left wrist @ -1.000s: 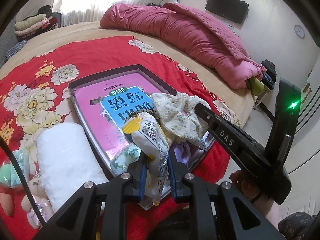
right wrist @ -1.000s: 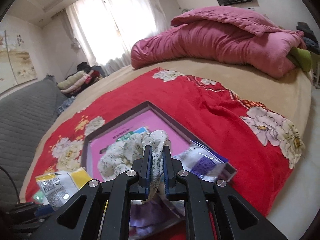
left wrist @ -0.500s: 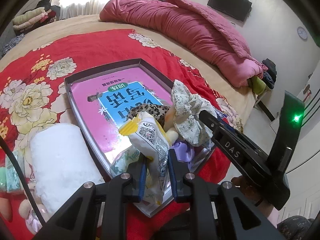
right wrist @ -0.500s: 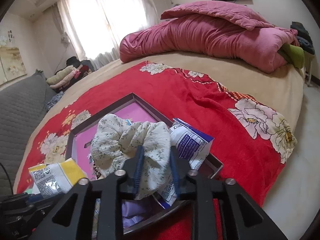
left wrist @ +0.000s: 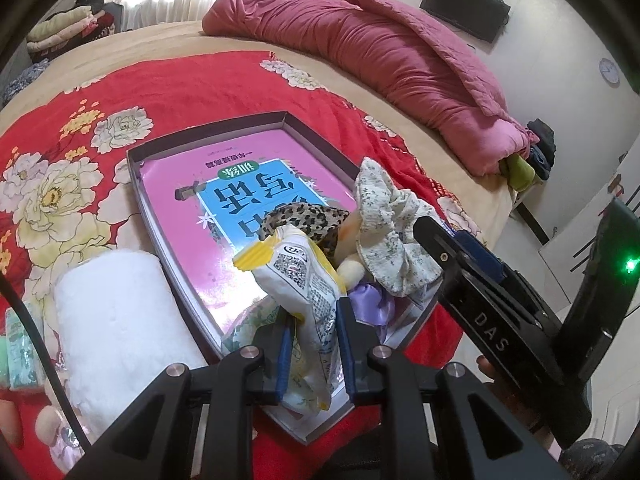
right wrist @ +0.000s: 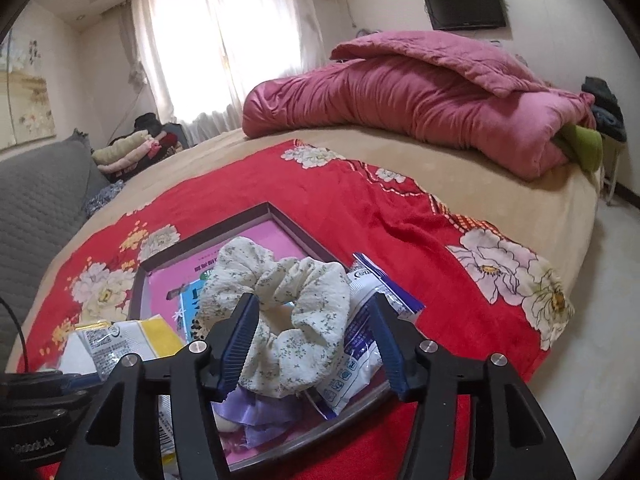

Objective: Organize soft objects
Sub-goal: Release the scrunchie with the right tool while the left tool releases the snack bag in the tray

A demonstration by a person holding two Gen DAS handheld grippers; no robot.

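Nearest in the left wrist view, the left gripper point(left wrist: 311, 336) has its jaws pinched on a crinkly yellow-and-white packet point(left wrist: 301, 280), held over the near corner of the tray point(left wrist: 208, 130). In the right wrist view the right gripper point(right wrist: 314, 340) has its jaws opening, blue pads spread; the cream floral scrunchie point(right wrist: 280, 304) sits between them, puffy and gathered, and no pad visibly presses it. It rests on the pile at the tray's near end. Under it lie a glossy lilac ribbon point(right wrist: 256, 408) and a slick white-and-blue pouch point(right wrist: 360, 344) that leans on the tray's right rim. A leopard-print scrunchie point(left wrist: 304, 216) shows in the left view, just behind the packet. The tray is shallow, dark-walled and rectangular, its floor covered by a pink sheet with a blue printed panel (far half bare). Left of the tray, touching its wall, lies a white fleecy roll point(left wrist: 116, 320); small plush bits and a green packet sit at the left edge, too blurred to name. All of this rests on a red blanket point(right wrist: 360, 200) with pale peony print, soft and rumpled toward the right. The blanket lies on a tan bed point(right wrist: 500, 184) whose right edge drops to pale floor. Beyond it: a bunched pink quilt point(right wrist: 420, 96), a grey quilted sofa point(right wrist: 36, 192), folded clothes point(right wrist: 128, 148), a curtained window point(right wrist: 224, 40), a wall TV point(right wrist: 464, 2).
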